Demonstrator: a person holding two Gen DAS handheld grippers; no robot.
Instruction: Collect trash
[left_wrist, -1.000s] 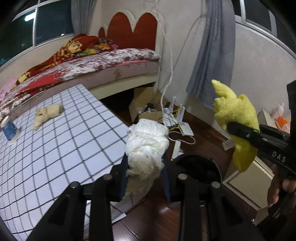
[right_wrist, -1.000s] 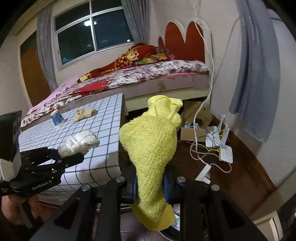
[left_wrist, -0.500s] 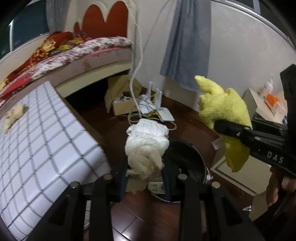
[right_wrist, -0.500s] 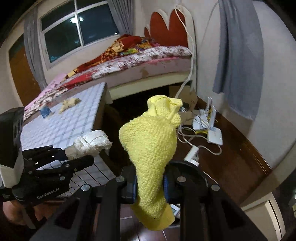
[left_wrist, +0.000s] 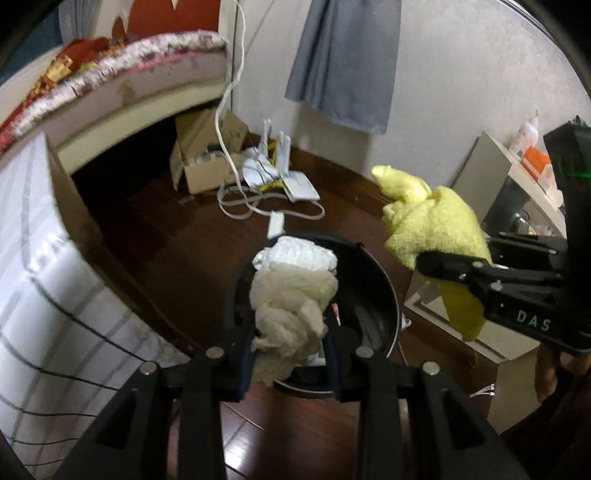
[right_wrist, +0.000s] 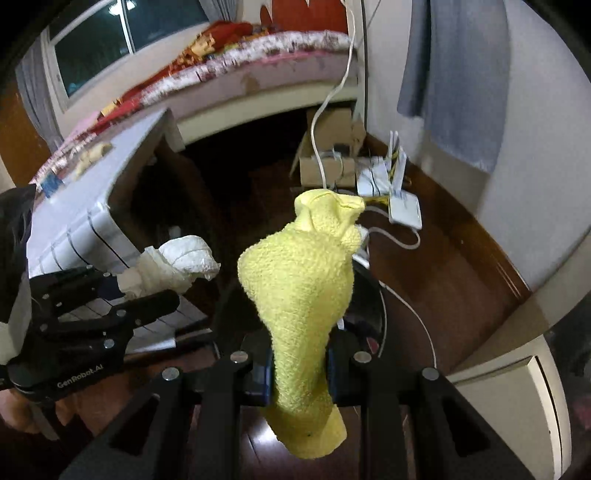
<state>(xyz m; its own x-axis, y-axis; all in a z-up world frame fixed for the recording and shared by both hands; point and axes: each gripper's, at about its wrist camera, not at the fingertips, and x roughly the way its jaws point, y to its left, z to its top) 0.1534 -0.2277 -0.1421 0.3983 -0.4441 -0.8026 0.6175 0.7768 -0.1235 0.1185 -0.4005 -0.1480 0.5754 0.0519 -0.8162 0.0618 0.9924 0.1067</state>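
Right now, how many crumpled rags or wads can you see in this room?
3: a white wad in the left gripper over the black bin, a yellow cloth in the right gripper, a beige wad on the checked table.

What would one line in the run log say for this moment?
left gripper: shut on white wad, over black bin | right gripper: shut on yellow cloth, beside bin | nothing dropped yet

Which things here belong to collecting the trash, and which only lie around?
Job: white crumpled wad in left tongs; yellow cloth in right tongs; black bin.

Lying about: cardboard box, white cable, grey curtain, bed.
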